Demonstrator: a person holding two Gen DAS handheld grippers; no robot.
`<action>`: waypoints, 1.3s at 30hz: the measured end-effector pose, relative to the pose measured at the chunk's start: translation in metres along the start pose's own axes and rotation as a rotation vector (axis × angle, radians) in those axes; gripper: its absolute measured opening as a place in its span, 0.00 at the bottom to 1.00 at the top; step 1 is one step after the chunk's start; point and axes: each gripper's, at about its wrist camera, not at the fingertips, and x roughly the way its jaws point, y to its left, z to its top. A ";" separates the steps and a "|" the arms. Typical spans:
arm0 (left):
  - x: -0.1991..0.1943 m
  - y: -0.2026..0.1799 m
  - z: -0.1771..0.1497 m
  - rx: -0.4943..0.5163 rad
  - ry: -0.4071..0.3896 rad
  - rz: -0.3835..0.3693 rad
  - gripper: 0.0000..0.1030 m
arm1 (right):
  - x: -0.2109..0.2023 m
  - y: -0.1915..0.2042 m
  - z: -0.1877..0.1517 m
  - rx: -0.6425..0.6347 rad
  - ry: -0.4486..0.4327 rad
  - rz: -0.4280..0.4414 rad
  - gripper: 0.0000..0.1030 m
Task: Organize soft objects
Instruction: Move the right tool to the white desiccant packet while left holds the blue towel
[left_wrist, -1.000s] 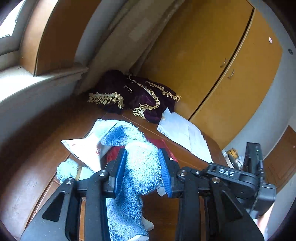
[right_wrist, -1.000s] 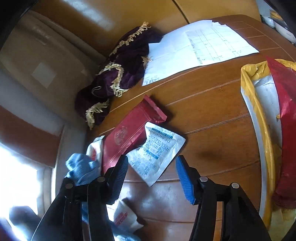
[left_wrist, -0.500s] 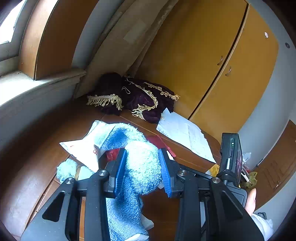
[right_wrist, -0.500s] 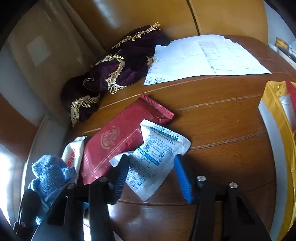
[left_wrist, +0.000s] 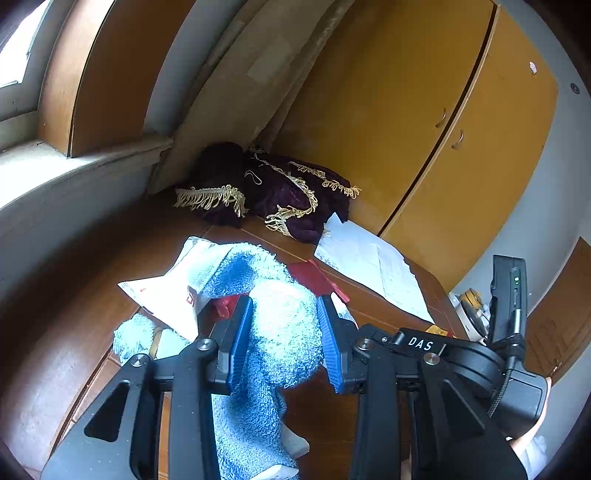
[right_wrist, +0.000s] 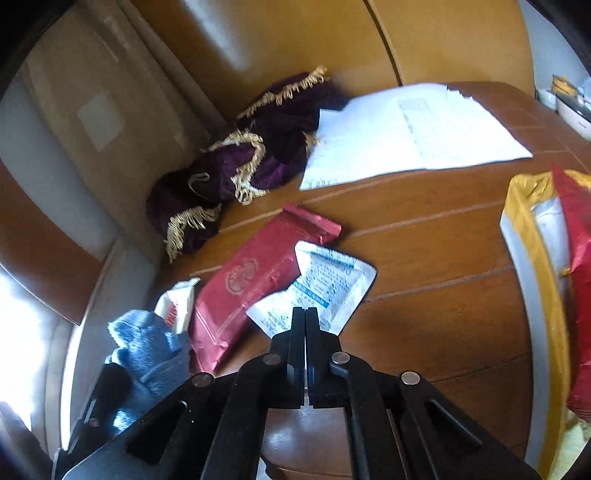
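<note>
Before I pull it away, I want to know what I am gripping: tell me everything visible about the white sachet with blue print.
The white sachet with blue print is a flat, crinkled packet, foil or paper by its look, with blue text and bars. It lies on the wooden table, its left corner overlapping the red pouch. The right gripper is shut on its near edge. The motion-blurred print cannot be read.

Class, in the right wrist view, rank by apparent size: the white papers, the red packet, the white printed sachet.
1. white papers
2. red packet
3. white printed sachet, partly hidden behind the gripper.

The fisheye lens makes true sizes unsure.
</note>
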 end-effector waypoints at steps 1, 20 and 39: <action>0.000 0.000 0.000 0.000 -0.001 -0.001 0.32 | -0.002 0.000 0.001 0.005 -0.006 0.006 0.01; -0.018 0.008 0.005 -0.036 -0.076 0.006 0.32 | 0.042 -0.003 0.008 0.081 0.115 0.044 0.64; -0.014 0.007 0.004 -0.037 -0.064 0.018 0.32 | 0.046 -0.006 0.008 0.055 0.122 -0.030 0.01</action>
